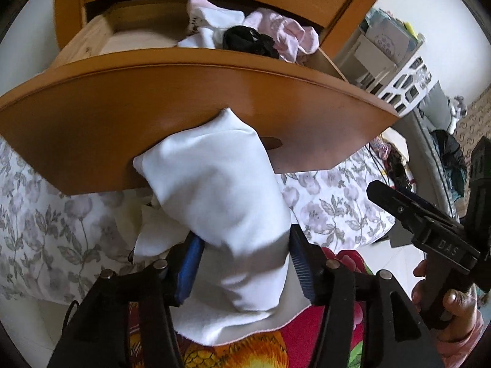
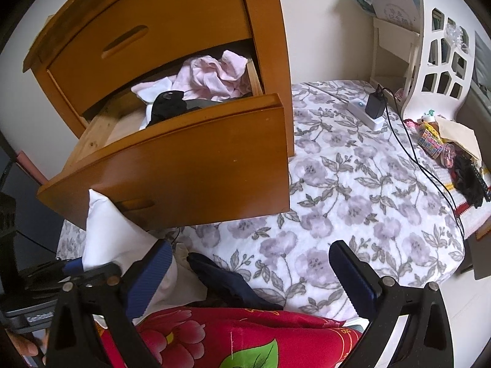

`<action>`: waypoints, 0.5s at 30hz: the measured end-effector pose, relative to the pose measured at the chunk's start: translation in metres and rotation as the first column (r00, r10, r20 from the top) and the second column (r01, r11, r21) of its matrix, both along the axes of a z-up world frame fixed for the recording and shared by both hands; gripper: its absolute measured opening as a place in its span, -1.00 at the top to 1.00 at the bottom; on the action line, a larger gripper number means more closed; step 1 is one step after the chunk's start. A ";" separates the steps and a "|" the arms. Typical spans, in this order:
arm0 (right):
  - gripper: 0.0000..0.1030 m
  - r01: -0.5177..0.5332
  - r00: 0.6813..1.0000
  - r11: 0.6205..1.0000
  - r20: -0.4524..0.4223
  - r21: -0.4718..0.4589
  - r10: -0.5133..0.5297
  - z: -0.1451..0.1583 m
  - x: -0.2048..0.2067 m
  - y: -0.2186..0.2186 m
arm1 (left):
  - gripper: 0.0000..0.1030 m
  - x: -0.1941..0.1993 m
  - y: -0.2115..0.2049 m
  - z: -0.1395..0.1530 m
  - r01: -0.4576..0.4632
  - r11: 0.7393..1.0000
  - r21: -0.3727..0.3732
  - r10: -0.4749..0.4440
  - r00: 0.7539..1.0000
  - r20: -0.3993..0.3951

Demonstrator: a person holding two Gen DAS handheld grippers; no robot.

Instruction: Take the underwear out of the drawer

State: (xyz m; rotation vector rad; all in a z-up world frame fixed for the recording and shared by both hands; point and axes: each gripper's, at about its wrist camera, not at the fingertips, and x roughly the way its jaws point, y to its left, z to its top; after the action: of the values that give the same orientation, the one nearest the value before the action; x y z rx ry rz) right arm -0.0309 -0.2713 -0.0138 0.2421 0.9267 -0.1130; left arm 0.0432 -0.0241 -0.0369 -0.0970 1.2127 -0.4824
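Note:
My left gripper (image 1: 245,263) is shut on a white piece of underwear (image 1: 214,196), held up in front of the open wooden drawer (image 1: 184,101). The same white underwear (image 2: 107,233) shows at the left of the right wrist view. Inside the drawer lie pink clothes (image 1: 285,35), a white garment (image 1: 211,24) and a black garment (image 1: 245,41); the right wrist view shows the pink clothes (image 2: 211,76) and black garment (image 2: 168,104) too. My right gripper (image 2: 248,276) stands open above the bed with nothing between its fingers.
A floral bedspread (image 2: 353,190) covers the bed beside the cabinet. A dark blue garment (image 2: 224,279) and a red flowered cloth (image 2: 214,337) lie near me. A power strip with charger (image 2: 371,107) and a white cut-out headboard (image 2: 438,61) are at the back right.

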 end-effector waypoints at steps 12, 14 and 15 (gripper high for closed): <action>-1.00 -0.009 1.000 1.000 -0.006 -0.010 0.009 0.000 0.000 0.003 | -0.12 -0.008 0.037 0.017 -0.144 0.989 -0.019 0.145 0.986 0.080; -1.00 -0.009 1.000 1.000 -0.004 -0.012 0.009 0.001 0.001 0.003 | -0.12 -0.007 0.041 0.017 -0.156 0.988 -0.001 0.156 0.984 0.084; -1.00 -0.010 1.000 1.000 -0.003 -0.014 0.010 0.002 0.000 0.004 | -0.12 -0.006 0.042 0.015 -0.162 0.987 0.018 0.160 0.983 0.086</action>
State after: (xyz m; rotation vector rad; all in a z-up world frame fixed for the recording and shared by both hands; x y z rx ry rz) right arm -0.0306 -0.2677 -0.0123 0.2246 0.9295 -0.1101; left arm 0.0368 0.0180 -0.0219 -0.1510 1.1176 -0.3269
